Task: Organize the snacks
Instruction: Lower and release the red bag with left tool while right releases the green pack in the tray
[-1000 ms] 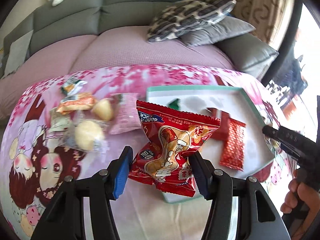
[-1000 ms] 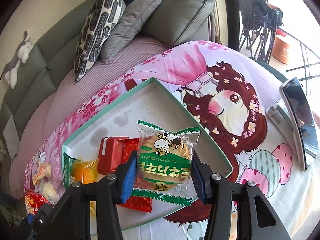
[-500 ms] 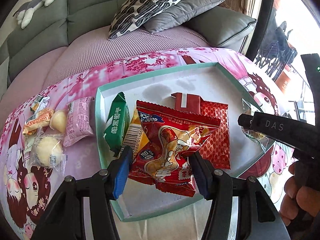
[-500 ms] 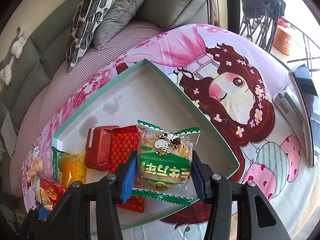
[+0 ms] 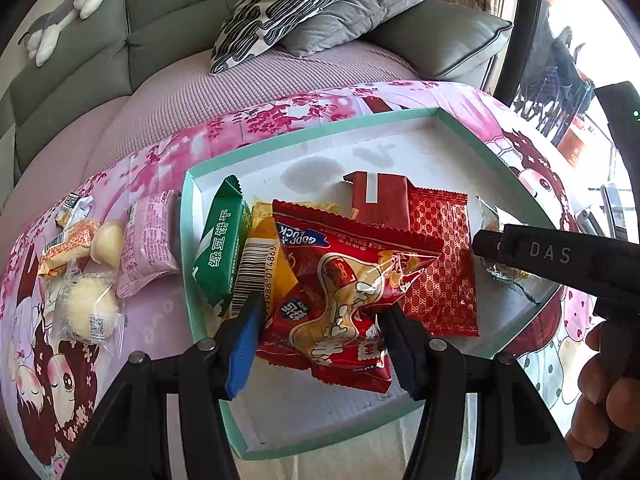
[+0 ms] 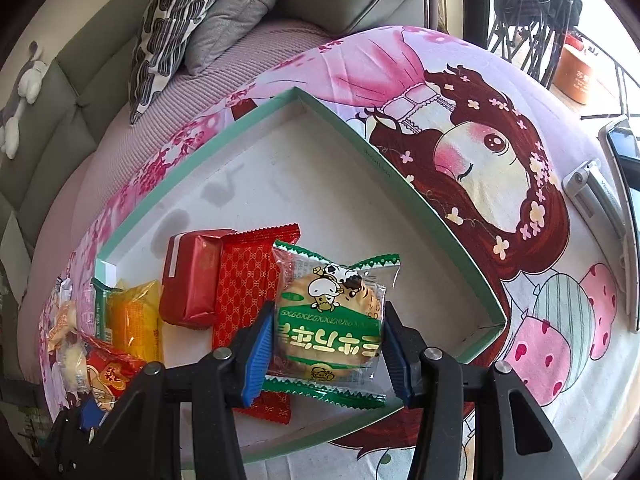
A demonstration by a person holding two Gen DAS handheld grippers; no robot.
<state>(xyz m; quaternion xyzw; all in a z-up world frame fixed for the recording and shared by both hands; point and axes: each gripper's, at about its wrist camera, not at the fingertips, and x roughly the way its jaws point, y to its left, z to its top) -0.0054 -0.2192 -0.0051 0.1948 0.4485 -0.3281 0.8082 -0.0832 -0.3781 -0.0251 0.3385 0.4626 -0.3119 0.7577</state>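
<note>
The left gripper (image 5: 320, 330) has its fingers (image 5: 242, 344) closed on a crinkled red snack bag (image 5: 344, 300), which hangs over the near part of a shallow white tray with a mint-green rim (image 5: 188, 264). The tray rests on a tabletop covered by a pink cartoon-print cloth (image 5: 60, 360), its left rim toward the left side of the tabletop. Inside the tray, along the left rim, a green biscuit packet (image 5: 222, 248) leans beside a yellow packet (image 5: 264, 240); farther in lie a dark red foil-wrapped block (image 5: 378, 200) and, touching its right side, a flat red patterned packet (image 5: 440, 264). The right gripper (image 6: 328, 354) has its fingers (image 6: 260, 354) pressed on either side of a round cookie in a green and clear wrapper (image 6: 332, 320), held over the tray's near edge, just right of the flat red patterned packet. On the cloth outside the tray's left rim a pink wrapped snack (image 5: 146, 240) lies just beside the rim, and farther toward the tabletop's left edge sit two pale round cakes in clear wrappers (image 5: 86, 312) and an orange wrapped snack (image 5: 66, 246). In the left wrist view, the right gripper's black body reaches in from the right, with a hand (image 5: 604, 408) below it. Behind the tabletop stands a grey sofa (image 5: 160, 32) with a patterned cushion (image 5: 288, 4).
</note>
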